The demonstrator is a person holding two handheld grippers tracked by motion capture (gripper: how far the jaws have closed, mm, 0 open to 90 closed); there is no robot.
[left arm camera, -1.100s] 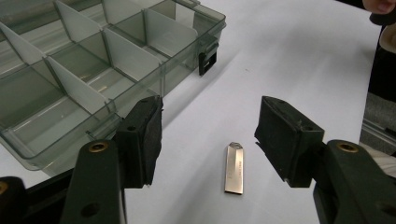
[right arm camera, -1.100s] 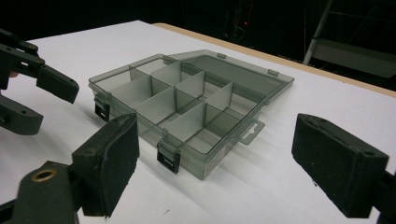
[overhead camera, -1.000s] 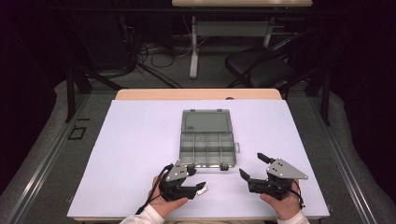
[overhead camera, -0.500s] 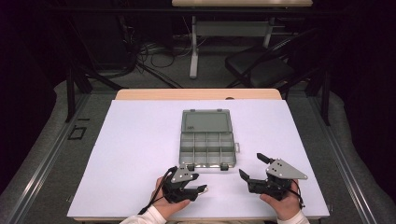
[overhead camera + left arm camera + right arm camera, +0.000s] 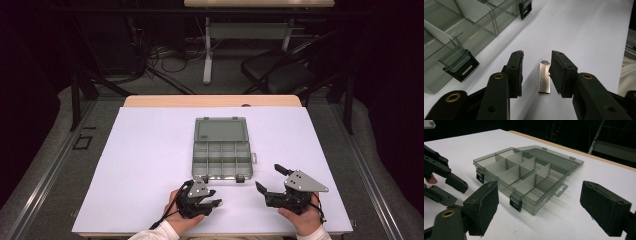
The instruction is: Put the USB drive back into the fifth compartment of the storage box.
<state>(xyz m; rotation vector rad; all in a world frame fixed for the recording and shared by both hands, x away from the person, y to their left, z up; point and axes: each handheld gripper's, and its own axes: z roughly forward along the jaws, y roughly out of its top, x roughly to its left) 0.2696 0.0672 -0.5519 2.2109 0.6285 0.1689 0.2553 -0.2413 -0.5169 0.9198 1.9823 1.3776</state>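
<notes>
Down at the near edge of the white table (image 5: 150, 150), the left gripper (image 5: 214, 198) sits low with its jaws partly apart, and the left gripper view reveals what the high view barely hints at: a small flat metal piece (image 5: 544, 77) lying on the table between the jaws, close against the right-hand pad, not yet pinched. Ahead and to the left of those jaws stands the clear compartment box (image 5: 454, 30), its black latches facing the tool. The right gripper (image 5: 267, 177) rests well apart from the left, jaws spread wide and holding nothing. Its own view shows the box (image 5: 524, 175) straight ahead, lid laid open flat behind, dividers bare, and the left gripper (image 5: 452, 188) off to its left.
</notes>
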